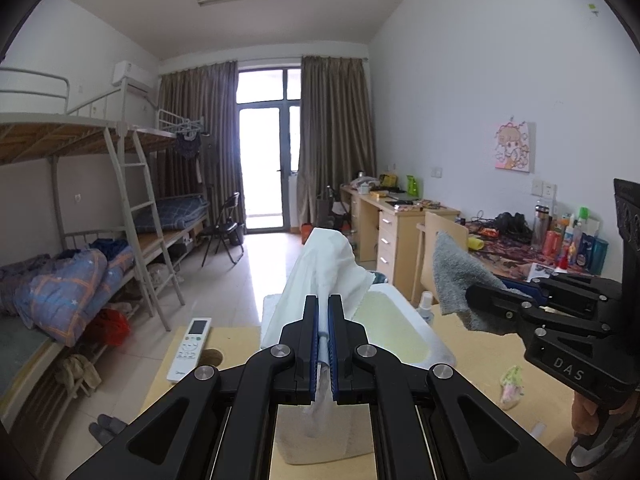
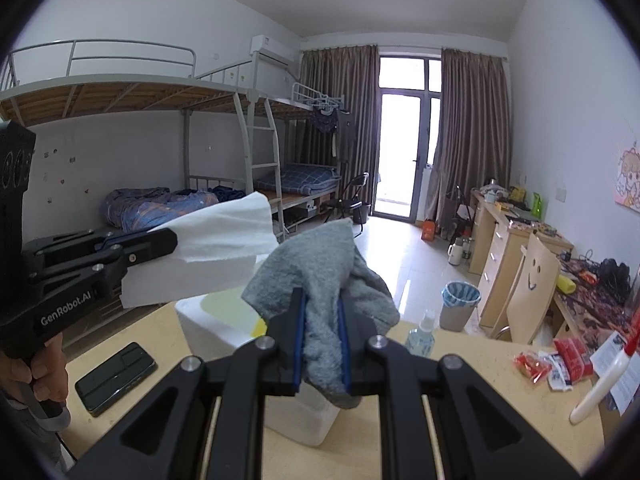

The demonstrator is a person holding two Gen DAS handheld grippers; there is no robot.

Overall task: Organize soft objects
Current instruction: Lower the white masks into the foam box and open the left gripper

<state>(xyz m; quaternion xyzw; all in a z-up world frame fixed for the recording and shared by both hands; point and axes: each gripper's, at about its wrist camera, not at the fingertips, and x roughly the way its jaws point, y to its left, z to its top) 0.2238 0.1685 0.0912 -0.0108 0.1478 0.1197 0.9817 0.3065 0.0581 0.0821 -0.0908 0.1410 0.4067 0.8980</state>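
At centre frame of the left wrist view, the left tongs [image 1: 323, 312] are clamped on a white cloth [image 1: 320, 276] that rises above a white box [image 1: 400, 332] on the surface [image 1: 480, 356]; at centre of the right wrist view, the right tongs [image 2: 322, 308] pinch a grey towel [image 2: 316, 280], bunched above the same box; a phone [image 2: 116, 376] lies lower left.
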